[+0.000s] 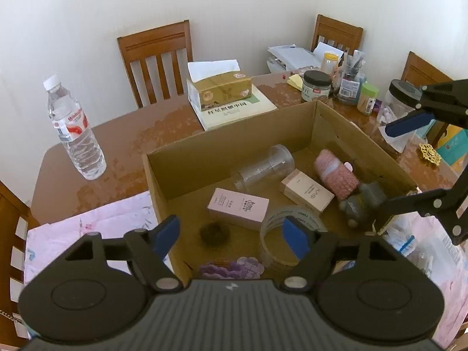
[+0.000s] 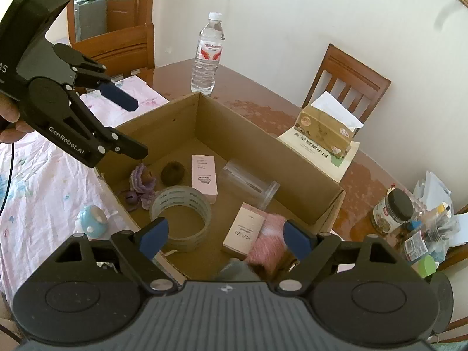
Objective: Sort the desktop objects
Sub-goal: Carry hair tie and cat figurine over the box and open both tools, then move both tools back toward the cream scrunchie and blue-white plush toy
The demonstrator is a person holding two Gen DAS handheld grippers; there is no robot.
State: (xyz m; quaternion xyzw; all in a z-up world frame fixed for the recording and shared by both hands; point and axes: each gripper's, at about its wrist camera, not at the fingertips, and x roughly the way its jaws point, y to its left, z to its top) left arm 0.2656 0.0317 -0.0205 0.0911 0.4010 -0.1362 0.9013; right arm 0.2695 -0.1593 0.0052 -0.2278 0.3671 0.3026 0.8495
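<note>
An open cardboard box (image 1: 336, 122) on the bench (image 1: 117, 134) holds a tape roll (image 2: 181, 219), two pink cartons and a clear cup (image 1: 263, 166). Both tools, left tool (image 1: 234, 234) at 6 o'clock and right tool (image 2: 225, 234), gape wide, holding nothing, above it.

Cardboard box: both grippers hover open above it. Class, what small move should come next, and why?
Probably lower the left gripper onto the tape roll. Both it and the right gripper are open and empty, and the roll lies just below the left one inside the box, near its front wall.
</note>
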